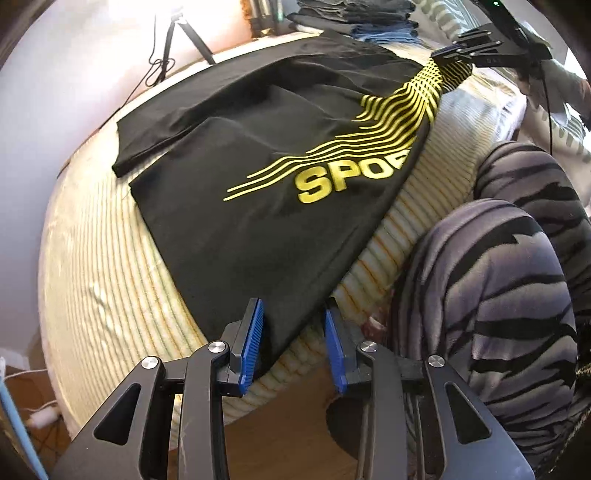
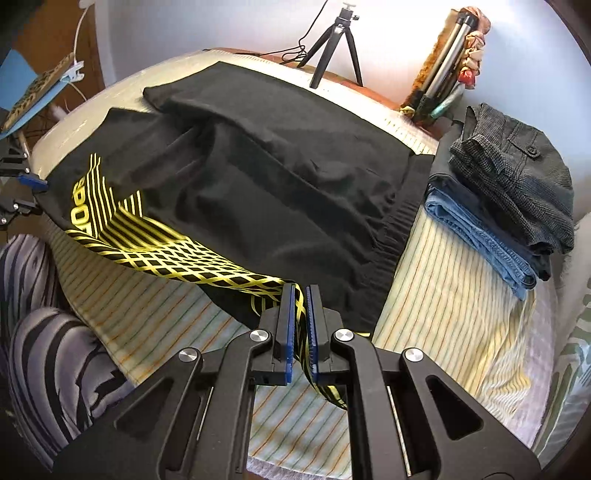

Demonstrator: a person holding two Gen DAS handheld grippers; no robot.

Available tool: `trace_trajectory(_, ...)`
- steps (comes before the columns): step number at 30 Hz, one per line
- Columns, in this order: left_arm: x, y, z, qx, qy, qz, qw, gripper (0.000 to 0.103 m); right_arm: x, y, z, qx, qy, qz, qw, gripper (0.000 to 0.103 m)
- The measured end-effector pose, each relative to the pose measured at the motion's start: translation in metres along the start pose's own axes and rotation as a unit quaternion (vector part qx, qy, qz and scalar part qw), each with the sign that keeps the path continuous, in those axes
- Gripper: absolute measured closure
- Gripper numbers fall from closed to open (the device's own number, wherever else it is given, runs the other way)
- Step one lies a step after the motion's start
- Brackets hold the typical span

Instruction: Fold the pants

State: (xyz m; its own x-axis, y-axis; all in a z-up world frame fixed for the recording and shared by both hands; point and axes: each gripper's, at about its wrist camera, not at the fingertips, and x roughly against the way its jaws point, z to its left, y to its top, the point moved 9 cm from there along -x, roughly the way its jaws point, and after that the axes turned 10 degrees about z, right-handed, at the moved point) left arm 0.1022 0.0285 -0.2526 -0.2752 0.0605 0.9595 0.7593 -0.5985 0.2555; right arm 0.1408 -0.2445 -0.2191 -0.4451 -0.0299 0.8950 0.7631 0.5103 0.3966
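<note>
Yellow lettering on the black pants (image 1: 258, 229) cut short at a fold, folded clothes stack (image 1: 369, 18) cropped by the top edge

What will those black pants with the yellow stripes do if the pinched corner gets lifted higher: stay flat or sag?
Probably sag. The black pants already drape in soft wrinkles over the striped sheet, and the strip pinched by the right gripper hangs in a curve. They look thin, so likely light. The left gripper stands open around the hem, so that end may drag.
</note>
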Motion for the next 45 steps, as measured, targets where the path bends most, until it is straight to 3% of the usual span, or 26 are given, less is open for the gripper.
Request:
trace_trajectory(2,0.000,0.001,0.003,0.009,-0.008,-0.002,0.9999,0.082,0.002,0.002,0.001,-0.004,0.004,-0.003,1.000,0.096)
trace_trajectory(3,0.000,0.001,0.004,0.009,-0.005,-0.005,0.9999,0.097,0.004,0.002,0.002,-0.002,0.002,-0.004,1.000,0.096)
trace_trajectory(6,0.005,0.004,0.005,0.003,0.012,-0.024,0.9996,0.102,0.006,0.000,0.005,0.004,0.005,-0.009,1.000,0.096)
trace_trajectory(9,0.026,0.012,0.014,0.025,0.024,-0.071,0.9968,0.102,0.011,-0.006,0.005,-0.001,0.004,-0.014,1.000,0.096)
trace_trajectory(14,0.074,0.032,0.045,0.090,0.023,-0.158,0.9830,0.103,0.036,-0.001,0.002,-0.007,-0.019,-0.053,0.998,0.097)
trace_trajectory(19,0.094,0.054,0.068,0.105,0.038,-0.195,0.9743,0.103,0.059,0.022,-0.007,-0.016,-0.045,-0.092,0.995,0.097)
trace_trajectory(27,0.097,0.088,0.089,0.100,0.053,-0.218,0.9694,0.103,0.074,0.060,-0.028,-0.020,-0.079,-0.121,0.989,0.099)
trace_trajectory(28,0.097,0.093,0.091,0.101,0.047,-0.220,0.9692,0.103,0.075,0.062,-0.030,-0.026,-0.071,-0.117,0.990,0.099)
trace_trajectory(31,0.089,0.097,0.094,0.100,0.047,-0.210,0.9716,0.103,0.071,0.056,-0.016,-0.016,0.044,-0.092,0.995,0.099)
trace_trajectory(32,0.087,0.098,0.095,0.096,0.048,-0.209,0.9719,0.103,0.067,0.049,-0.009,0.002,0.054,-0.082,0.995,0.099)
trace_trajectory(34,0.083,0.099,0.097,0.096,0.043,-0.206,0.9729,0.103,0.057,0.036,0.004,0.031,0.068,-0.064,0.995,0.082)
trace_trajectory(35,0.080,0.099,0.099,0.098,0.044,-0.204,0.9731,0.103,0.050,0.029,0.010,0.042,0.075,-0.052,0.995,0.049)
trace_trajectory(36,0.078,0.099,0.100,0.099,0.042,-0.201,0.9738,0.103,0.046,0.023,0.015,0.049,0.075,-0.045,0.995,0.029)
trace_trajectory(40,0.072,0.102,0.103,0.100,0.041,-0.194,0.9751,0.103,0.040,0.000,0.043,0.082,0.128,-0.033,0.988,0.029)
trace_trajectory(43,0.071,0.104,0.103,0.100,0.041,-0.193,0.9753,0.103,0.029,-0.014,0.062,0.124,0.116,-0.010,0.985,0.029)
trace_trajectory(45,0.071,0.104,0.104,0.100,0.040,-0.193,0.9753,0.103,0.013,-0.023,0.073,0.159,0.078,0.011,0.984,0.029)
